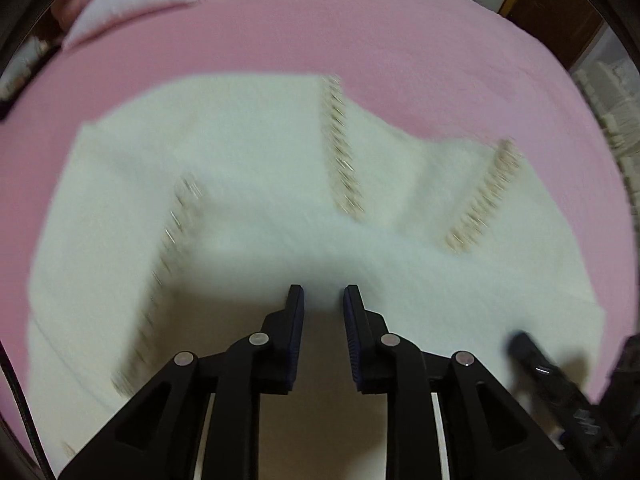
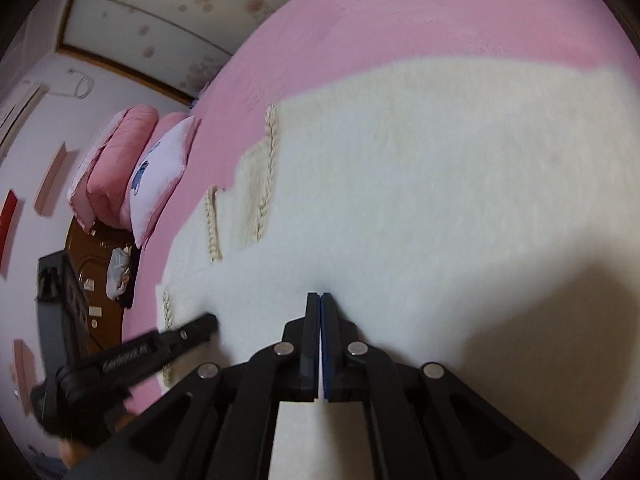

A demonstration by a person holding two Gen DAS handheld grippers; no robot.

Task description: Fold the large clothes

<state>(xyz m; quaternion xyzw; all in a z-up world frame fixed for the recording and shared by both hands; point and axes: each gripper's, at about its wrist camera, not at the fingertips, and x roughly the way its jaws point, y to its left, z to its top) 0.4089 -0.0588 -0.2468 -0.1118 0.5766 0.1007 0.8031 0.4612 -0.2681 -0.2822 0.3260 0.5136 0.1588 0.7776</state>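
Observation:
A fluffy white garment (image 1: 256,168) with braided cream trim strips (image 1: 342,152) lies spread on the pink bed. My left gripper (image 1: 324,294) points steeply down over its near part, jaws a little apart, and the pads press on nothing. In the right wrist view it is the dark tool (image 2: 208,324) at the garment's left edge. My right gripper (image 2: 320,296) has its fingers closed together, tips in the white garment (image 2: 420,184), which puckers slightly around them. The same gripper shows as a blurred dark shape (image 1: 524,344) at the garment's right edge.
The pink bedspread (image 1: 360,28) reaches well beyond the garment. A white pillow (image 2: 160,176) and a folded pink quilt (image 2: 112,160) sit at the head of the bed. A brown wooden headboard (image 2: 100,280) and flowered wardrobe doors (image 2: 180,12) stand behind.

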